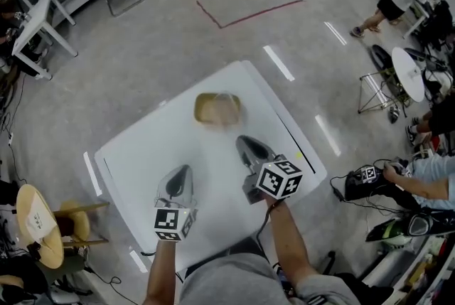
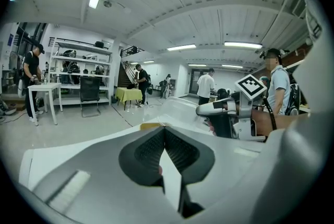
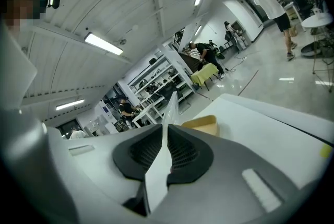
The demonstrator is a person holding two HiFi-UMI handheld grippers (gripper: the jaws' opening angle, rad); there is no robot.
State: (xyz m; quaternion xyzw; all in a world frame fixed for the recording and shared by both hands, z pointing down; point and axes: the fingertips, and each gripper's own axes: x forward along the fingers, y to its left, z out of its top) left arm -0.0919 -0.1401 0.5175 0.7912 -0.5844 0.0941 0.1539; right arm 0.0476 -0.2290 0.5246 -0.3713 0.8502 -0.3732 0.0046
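The person stands at the near edge of a white tabletop (image 1: 142, 147), one tool in each fist, both held low over it. The right hand-held gripper (image 1: 243, 141) is pinched tight on a clear plastic film (image 3: 170, 105). The thin sheet comes up from between the ribbed pads and stands upright past the tips. The left hand-held gripper (image 1: 185, 172) is closed as well. Its pads meet at the tips with only a pale, thin layer between them, and the same glossy film (image 2: 177, 106) runs on from there toward the other tool. The two are near each other, side by side, the right one a little further out over the tabletop. Just beyond both sets of tips a shallow tan tray (image 1: 217, 109) lies flat near the middle of the tabletop. The film in front of it looks smeared, so I cannot tell whether the two touch. Around the room, a wooden stool (image 1: 35, 222) stands off the left corner. Someone sits at the right (image 1: 426, 179), and a red tape line (image 1: 242, 15) crosses the grey floor.
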